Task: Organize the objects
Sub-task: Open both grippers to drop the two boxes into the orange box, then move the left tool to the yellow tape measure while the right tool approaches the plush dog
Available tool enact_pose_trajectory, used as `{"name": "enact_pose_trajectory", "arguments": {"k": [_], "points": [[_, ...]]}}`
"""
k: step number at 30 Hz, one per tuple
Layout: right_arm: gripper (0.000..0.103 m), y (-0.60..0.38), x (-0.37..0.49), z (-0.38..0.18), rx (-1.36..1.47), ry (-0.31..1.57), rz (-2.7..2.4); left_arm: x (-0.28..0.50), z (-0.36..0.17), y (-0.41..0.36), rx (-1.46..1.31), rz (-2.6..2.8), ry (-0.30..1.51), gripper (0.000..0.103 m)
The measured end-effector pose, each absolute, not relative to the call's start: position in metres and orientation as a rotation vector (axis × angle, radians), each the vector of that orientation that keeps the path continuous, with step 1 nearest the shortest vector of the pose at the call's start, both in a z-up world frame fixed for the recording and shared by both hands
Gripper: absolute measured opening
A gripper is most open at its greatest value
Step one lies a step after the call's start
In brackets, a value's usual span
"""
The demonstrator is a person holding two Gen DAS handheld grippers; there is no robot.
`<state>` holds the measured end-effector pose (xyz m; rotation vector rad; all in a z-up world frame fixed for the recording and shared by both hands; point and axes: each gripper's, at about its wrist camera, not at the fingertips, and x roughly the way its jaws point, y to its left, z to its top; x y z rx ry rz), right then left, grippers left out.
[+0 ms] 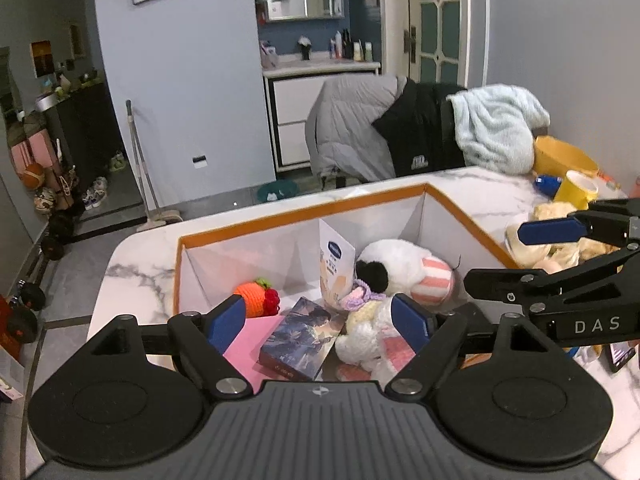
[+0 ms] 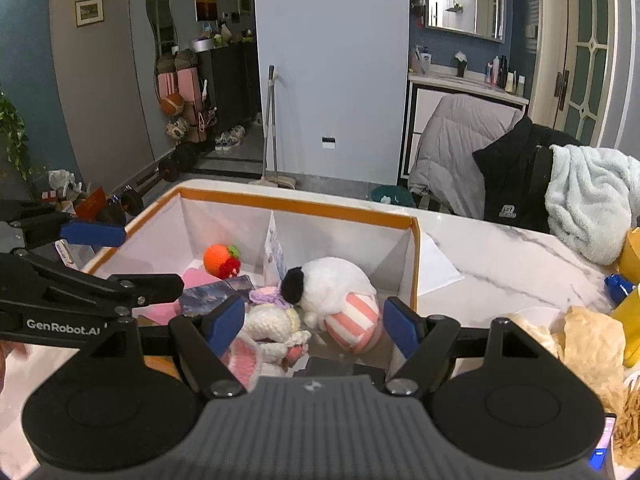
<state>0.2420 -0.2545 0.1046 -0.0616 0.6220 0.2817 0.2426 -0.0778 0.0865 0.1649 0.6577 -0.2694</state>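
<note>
Your left gripper and right gripper hover released over the box; the book lies flat, long axis angled toward the far right corner.

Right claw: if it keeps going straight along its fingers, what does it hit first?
Most likely the white plush toy with pink-striped feet lying in the orange-rimmed box; it sits between the open fingers of the right claw. The crocheted bunny lies just left of that line. Depth is uncertain.

One box, six things inside

The orange-rimmed box holds two plush toys, a white one and a crocheted rabbit, one crocheted fruit, one carton, one dark booklet and one pink sheet.
</note>
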Motion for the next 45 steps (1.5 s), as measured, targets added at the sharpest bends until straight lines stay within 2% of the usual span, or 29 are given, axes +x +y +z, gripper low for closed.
{"name": "enact_pose_trajectory", "arguments": {"k": [4,8,14,20,27,39,45], "points": [[0.078,-0.258,0.231,0.111,-0.064,0.610,0.278,0.226,0.097,-0.075,0.172,-0.252,0.589,0.099],[0.083,-0.263,0.220,0.115,-0.063,0.597,0.268,0.211,0.107,-0.071,0.153,-0.243,0.524,0.103],[0.085,-0.267,0.208,0.125,-0.061,0.581,0.259,0.202,0.115,-0.072,0.152,-0.212,0.547,0.103],[0.093,-0.272,0.191,0.139,-0.053,0.546,0.257,0.174,0.121,-0.075,0.184,-0.177,0.442,0.103],[0.095,-0.279,0.173,0.146,-0.053,0.525,0.251,0.152,0.126,-0.074,0.131,-0.258,0.389,0.103],[0.097,-0.300,0.145,0.134,-0.039,0.489,0.275,0.128,0.094,-0.059,0.076,-0.254,0.388,0.103],[0.099,-0.318,0.137,0.099,-0.038,0.498,0.286,0.121,0.056,-0.064,0.116,-0.250,0.427,0.103]]}}
